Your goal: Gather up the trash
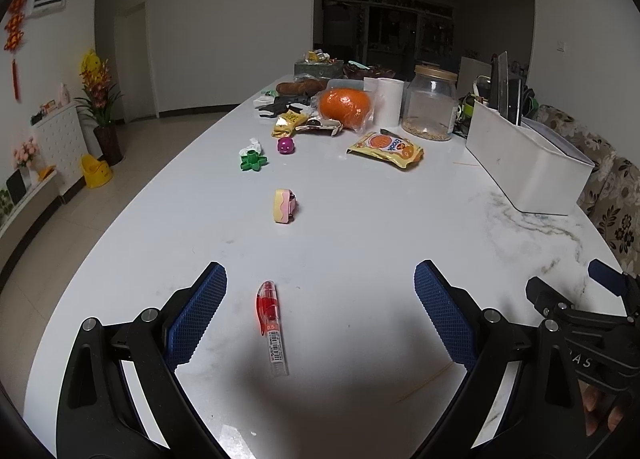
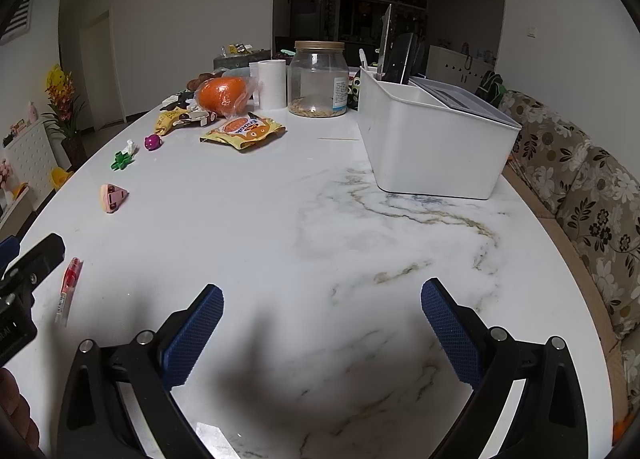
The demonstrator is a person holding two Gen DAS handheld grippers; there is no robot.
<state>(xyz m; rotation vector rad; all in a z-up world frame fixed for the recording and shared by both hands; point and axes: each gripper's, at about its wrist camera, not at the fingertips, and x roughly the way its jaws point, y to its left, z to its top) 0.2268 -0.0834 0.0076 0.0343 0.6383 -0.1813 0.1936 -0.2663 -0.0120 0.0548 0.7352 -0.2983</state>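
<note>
Nearby, between the wide-spread fingers of the left gripper, a red pen lies flat on the white marble table, its long axis running almost straight away from the camera, red cap end toward the far side and clear barrel toward the near edge; it sits closer to the left finger and touches neither pad. The right gripper hangs over bare marble with its jaws equally wide apart and nothing between them; from its view the pen lies off to the left, partly cut by the other tool's black frame. One yellow snack packet lies flat mid-table, with one smaller yellow wrapper and one dark torn wrapper beyond it, and one crumpled white scrap beside a green toy. One purple toy and one pink-and-yellow toy sit apart. One bagged orange fruit, one glass jar and one white bin stand farther back; the bin's contents are hard to make out. Fingertips show at a frame corner in each view.
</note>
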